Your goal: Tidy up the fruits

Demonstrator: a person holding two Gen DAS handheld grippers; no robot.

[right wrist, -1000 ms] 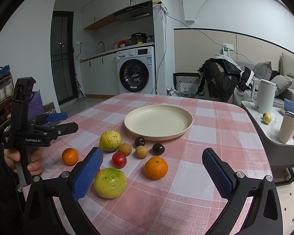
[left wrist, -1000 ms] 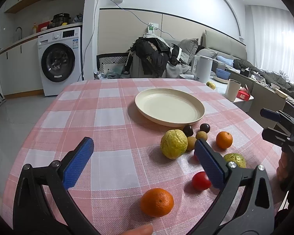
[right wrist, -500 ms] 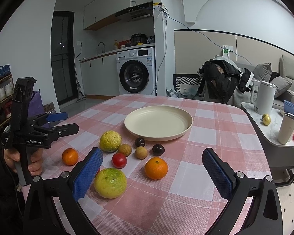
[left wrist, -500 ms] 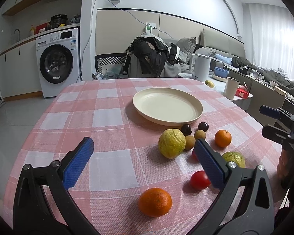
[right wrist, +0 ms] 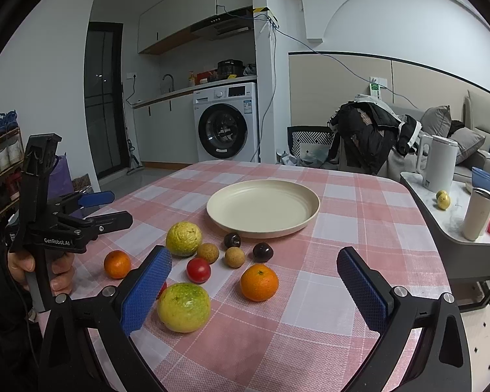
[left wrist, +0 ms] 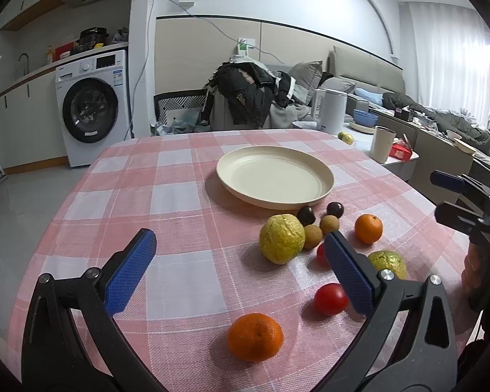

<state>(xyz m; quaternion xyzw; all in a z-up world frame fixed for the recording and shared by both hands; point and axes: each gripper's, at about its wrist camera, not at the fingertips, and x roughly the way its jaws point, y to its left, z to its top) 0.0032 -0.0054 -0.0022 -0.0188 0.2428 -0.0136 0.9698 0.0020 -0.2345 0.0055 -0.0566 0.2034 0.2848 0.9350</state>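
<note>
Both tools are spread wide and hold nothing: left gripper (left wrist: 238,268), right gripper (right wrist: 254,281). The round cream plate (right wrist: 310,215) stands empty at the far middle of the pink checked tablecloth (right wrist: 359,202); all fruit lies loose just near of it.

Recommended: take the fruit nearest a gripper first, the orange mandarin (left wrist: 254,336), straddle it squarely, press lightly, lift clear of its neighbours.

Count:
- Two mandarins.
- Two bumpy yellow-green fruits (right wrist: 183,238).
- Two red tomatoes (right wrist: 198,270), one half hidden.
- Two brown longans (right wrist: 234,257).
- Two dark cherries (right wrist: 263,251).
</note>
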